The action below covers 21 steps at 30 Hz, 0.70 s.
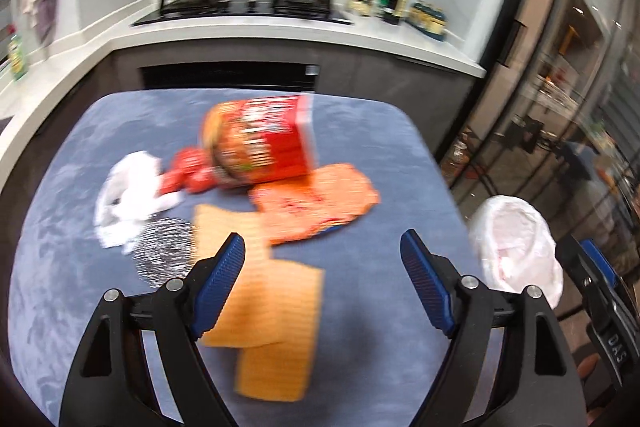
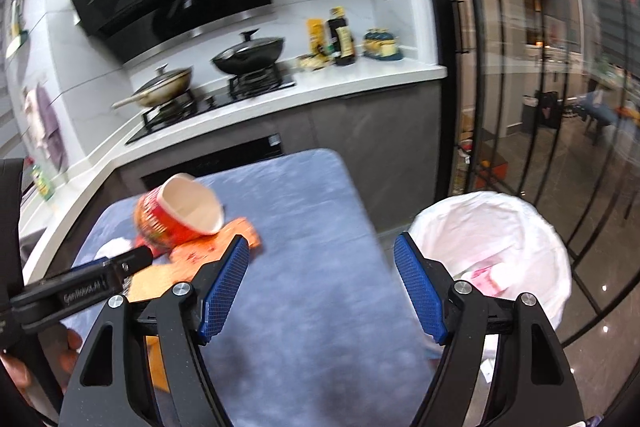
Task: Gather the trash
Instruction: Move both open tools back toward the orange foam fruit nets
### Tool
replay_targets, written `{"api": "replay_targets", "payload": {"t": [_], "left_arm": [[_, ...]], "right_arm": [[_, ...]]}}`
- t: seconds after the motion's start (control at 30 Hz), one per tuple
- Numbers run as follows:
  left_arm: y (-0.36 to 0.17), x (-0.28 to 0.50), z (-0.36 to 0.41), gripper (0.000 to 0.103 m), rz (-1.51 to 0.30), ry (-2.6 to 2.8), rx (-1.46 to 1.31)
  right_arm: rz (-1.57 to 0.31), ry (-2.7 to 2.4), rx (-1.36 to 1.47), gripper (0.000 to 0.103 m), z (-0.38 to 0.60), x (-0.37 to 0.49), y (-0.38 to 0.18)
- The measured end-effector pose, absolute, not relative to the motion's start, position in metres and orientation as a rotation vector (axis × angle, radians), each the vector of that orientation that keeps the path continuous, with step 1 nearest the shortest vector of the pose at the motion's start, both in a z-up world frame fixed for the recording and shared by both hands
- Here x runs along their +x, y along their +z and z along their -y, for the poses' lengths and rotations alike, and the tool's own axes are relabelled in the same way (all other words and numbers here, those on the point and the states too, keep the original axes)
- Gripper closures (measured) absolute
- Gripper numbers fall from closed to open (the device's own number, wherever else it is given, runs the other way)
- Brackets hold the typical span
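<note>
Trash lies in a loose cluster on the blue table (image 1: 360,327), left of centre. A red noodle cup (image 1: 260,143) rests on its side at the far end of the cluster, mouth facing right in the right wrist view. Just beside it are a red wrapper (image 1: 188,173) and white tissue (image 1: 128,199) to the left, and an orange packet (image 1: 316,203) touching its near side. Nearer still lie orange cardboard pieces (image 1: 272,311) and a silver striped scrap (image 1: 164,255).

The left gripper (image 1: 322,255) is spread wide and holds nothing. It hangs above the cardboard, probably lined up for a pick from the near edge of the pile.

The right gripper (image 2: 322,263) is likewise wide open and empty, over bare table between the cluster and the bin (image 2: 492,227). The bin, lined with a white bag, stands on the floor just off the table's right edge, within short reach for drops; pink and white scraps already lie inside.
</note>
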State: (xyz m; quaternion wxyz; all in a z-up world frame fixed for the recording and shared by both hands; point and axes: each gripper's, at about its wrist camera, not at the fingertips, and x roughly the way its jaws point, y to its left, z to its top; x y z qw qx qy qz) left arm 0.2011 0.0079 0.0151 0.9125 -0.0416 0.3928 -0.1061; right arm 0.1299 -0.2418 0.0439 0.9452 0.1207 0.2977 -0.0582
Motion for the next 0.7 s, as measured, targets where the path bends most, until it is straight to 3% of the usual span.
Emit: {"api": "replay_targets", "payload": {"t": [0.4, 0.7], "left_arm": [[-0.008, 0.19, -0.108, 0.027, -0.856, -0.065, -0.171], [-0.033, 0.186, -0.137, 0.026, -0.911, -0.048, -0.221]], "right_arm": [[-0.762, 0.062, 0.222, 0.031, 0.138, 0.138, -0.002], [-0.891, 0.139, 0.23, 0.031, 0.087, 0.145, -0.055]]}}
